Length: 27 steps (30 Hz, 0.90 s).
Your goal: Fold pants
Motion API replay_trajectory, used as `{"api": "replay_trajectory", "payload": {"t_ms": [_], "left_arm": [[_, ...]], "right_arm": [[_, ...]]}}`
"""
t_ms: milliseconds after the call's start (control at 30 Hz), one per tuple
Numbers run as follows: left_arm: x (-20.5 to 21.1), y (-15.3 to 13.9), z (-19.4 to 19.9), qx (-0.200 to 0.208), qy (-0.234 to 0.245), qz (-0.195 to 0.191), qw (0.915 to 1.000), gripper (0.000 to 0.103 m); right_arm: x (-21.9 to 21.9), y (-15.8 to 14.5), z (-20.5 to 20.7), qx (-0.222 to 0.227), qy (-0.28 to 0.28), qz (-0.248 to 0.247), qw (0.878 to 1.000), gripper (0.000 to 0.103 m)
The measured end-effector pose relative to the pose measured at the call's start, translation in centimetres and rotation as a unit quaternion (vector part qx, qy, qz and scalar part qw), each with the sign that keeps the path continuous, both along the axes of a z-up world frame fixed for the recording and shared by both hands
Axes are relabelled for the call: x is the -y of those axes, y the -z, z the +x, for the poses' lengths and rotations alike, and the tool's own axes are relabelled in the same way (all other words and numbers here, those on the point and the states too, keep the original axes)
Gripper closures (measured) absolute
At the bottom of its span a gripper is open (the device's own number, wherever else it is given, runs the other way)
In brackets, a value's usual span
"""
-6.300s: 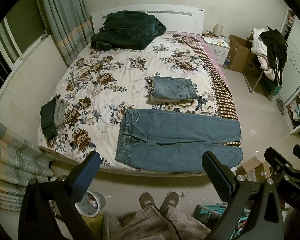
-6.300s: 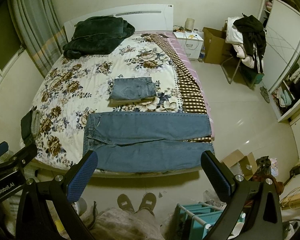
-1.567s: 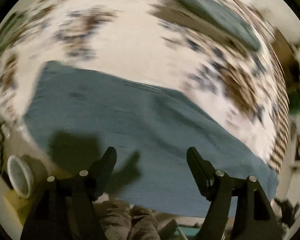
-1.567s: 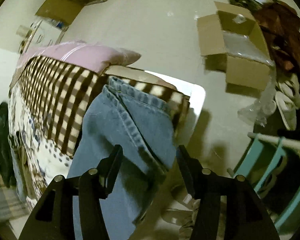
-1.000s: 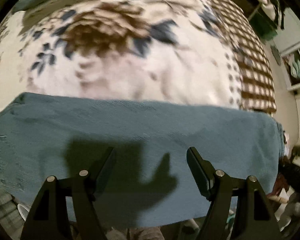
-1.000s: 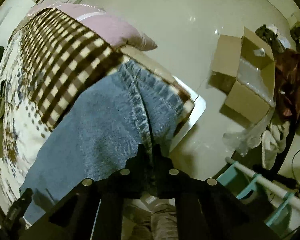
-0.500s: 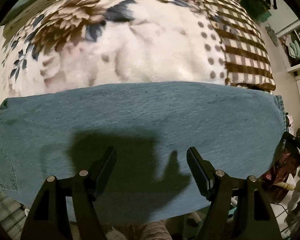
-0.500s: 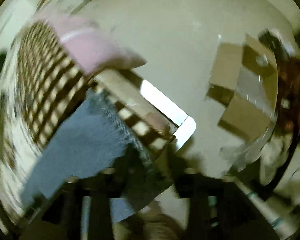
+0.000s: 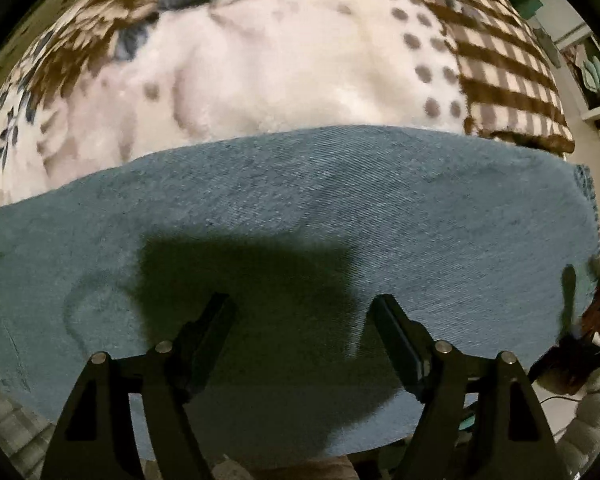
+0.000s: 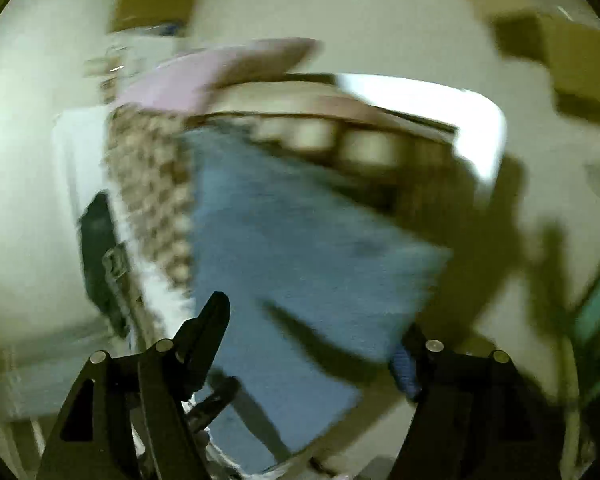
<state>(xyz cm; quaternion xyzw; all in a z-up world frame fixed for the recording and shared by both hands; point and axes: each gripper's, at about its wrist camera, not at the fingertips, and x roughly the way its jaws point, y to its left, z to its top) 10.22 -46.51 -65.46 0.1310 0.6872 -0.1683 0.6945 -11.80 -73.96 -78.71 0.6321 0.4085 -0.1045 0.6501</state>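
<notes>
Blue denim pants (image 9: 300, 200) lie flat along the near edge of the bed, legs stacked, hem to the right. My left gripper (image 9: 302, 320) is open and hovers low over the middle of the leg, its shadow on the cloth. In the right wrist view, which is blurred by motion, the pants' hem end (image 10: 300, 240) lies at the bed's corner. My right gripper (image 10: 312, 332) is open above that hem end, holding nothing.
The bed has a floral blanket (image 9: 260, 60) with a brown checked border (image 9: 508, 72) on the right. A pink sheet (image 10: 220, 68) and the white bed-frame corner (image 10: 480, 120) show beyond the hem. Cardboard box (image 10: 572, 52) on the floor to the right.
My right gripper, shut on the hem a second ago, has opened and swung across the hem end. My left gripper has dropped closer to the denim, still open.
</notes>
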Motion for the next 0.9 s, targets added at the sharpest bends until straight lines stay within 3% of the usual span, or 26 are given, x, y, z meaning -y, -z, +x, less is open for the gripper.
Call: {"api": "replay_trajectory", "payload": {"t_ms": [67,167,233,333,400,500,533,633,767,900], "left_arm": [[0.8,0.2,-0.1,0.001,0.003,0.005,1.0,0.029],[2.1,0.5,-0.1,-0.004,0.001,0.01,0.9999,0.028],[2.5,0.5,0.0,-0.009,-0.004,0.009,0.9999,0.025],[3.4,0.8,1.2,-0.014,-0.008,0.012,0.9998,0.024],[4.0,0.9,1.2,-0.014,-0.007,0.012,0.9998,0.023],[4.7,1.0,1.0,-0.012,-0.001,0.013,0.9999,0.023],[5.1,1.0,0.9,-0.01,0.001,0.013,0.9999,0.023],[5.4,1.2,1.5,-0.009,0.003,0.013,0.9999,0.023],[4.3,1.3,1.3,-0.015,0.003,0.013,0.9998,0.023],[2.9,0.8,2.1,-0.021,0.0,0.008,0.9997,0.023]], "right_arm": [[-0.7,-2.0,0.7,0.032,-0.004,-0.032,0.999,0.043],[-1.1,-5.8,1.4,0.07,-0.017,-0.114,0.991,0.043],[-1.6,-6.8,2.2,0.04,-0.058,-0.175,0.982,0.043],[-2.0,-3.5,3.0,-0.036,-0.108,-0.159,0.981,0.043],[-2.4,-2.0,3.2,-0.055,-0.121,-0.152,0.979,0.042],[-3.4,-2.3,3.6,-0.034,-0.113,-0.167,0.979,0.044],[-3.7,-2.8,3.6,-0.018,-0.104,-0.169,0.98,0.048],[-5.5,-4.0,4.8,0.038,-0.103,-0.163,0.981,0.048],[-8.5,-4.1,6.6,0.075,-0.183,-0.146,0.969,0.043],[-11.2,-4.9,8.0,0.056,-0.245,-0.2,0.947,0.042]]}}
